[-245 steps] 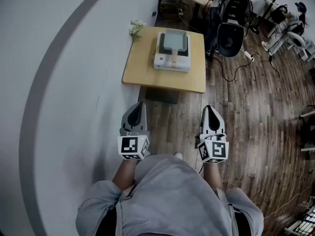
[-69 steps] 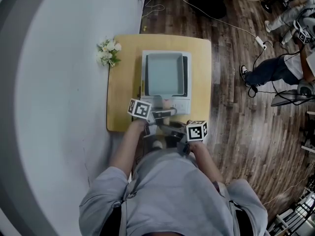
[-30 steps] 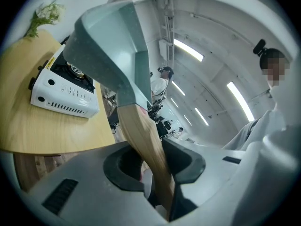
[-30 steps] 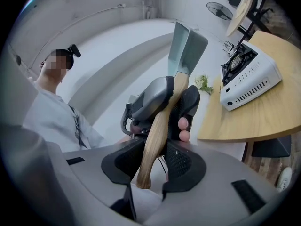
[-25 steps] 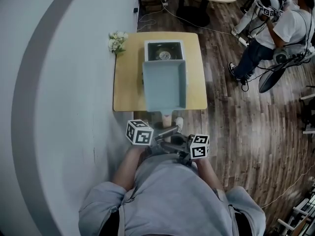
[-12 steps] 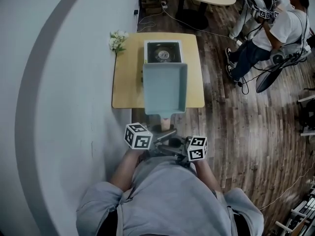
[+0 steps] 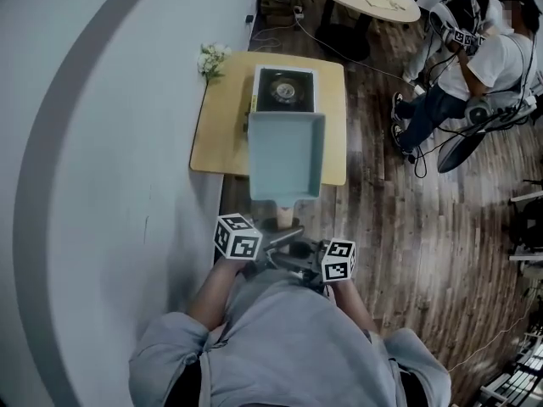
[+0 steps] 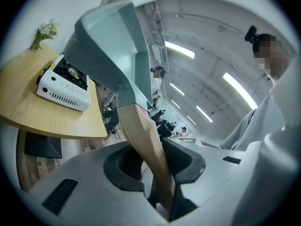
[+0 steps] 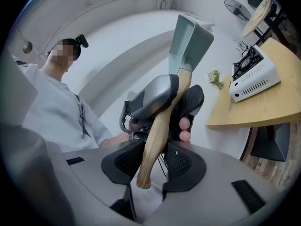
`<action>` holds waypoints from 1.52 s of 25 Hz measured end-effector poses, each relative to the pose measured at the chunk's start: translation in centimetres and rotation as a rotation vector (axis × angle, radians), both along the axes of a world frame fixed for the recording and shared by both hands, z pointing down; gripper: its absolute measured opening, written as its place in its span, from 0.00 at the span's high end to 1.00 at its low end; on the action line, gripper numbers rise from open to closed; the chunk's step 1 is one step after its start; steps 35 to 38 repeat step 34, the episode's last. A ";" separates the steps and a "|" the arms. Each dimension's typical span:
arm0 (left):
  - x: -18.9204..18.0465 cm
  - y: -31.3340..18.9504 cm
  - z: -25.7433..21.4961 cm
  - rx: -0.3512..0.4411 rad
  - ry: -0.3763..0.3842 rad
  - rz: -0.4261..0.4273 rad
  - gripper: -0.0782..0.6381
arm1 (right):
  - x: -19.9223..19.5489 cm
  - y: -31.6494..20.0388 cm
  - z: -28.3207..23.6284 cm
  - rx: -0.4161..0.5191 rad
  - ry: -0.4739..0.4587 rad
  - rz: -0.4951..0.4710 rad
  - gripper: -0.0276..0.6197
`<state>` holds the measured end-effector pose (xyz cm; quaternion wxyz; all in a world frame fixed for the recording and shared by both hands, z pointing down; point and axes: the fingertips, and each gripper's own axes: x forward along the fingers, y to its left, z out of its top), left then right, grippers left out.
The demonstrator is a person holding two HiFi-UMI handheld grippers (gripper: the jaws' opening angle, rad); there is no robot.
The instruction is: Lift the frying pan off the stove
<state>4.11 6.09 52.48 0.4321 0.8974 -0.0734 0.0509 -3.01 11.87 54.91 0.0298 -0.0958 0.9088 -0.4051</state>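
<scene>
Frying pan (image 7: 286, 155): square, pale blue-green, nothing in it. It's held up in the air, clear of the stove, over the near half of the table and poking out a bit past the near edge.
Handle (image 7: 285, 214): light wood, pointed back at the person, gripped in two spots.
Left gripper (image 8: 157, 168): jaws closed on the handle, partway along it, with the wood pinched tight between the pads.
Right gripper (image 9: 153, 161): jaws clamped on the butt end of the handle, just behind the left gripper's hold.
Stove (image 7: 284, 89): white single-burner unit, parked on the far side of the table. The burner is left uncovered, and the near edge is hidden behind the pan in the head view.
Table (image 7: 219, 134): small, light wood top.
Flowers (image 7: 212, 58): little white bunch, seen at the table's far left corner.
Floor (image 7: 399, 227): dark wood planks, cables strewn further back.
</scene>
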 end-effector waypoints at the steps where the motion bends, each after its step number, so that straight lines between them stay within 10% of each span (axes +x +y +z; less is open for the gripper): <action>1: 0.3 0.5 -0.1 0.001 -0.003 -0.008 0.73 | 0.3 0.5 -0.1 0.004 0.001 -0.009 0.77; 38: 0.7 4.9 0.0 -0.004 -0.017 -0.032 0.73 | 0.6 5.1 -0.3 0.004 -0.027 -0.017 0.76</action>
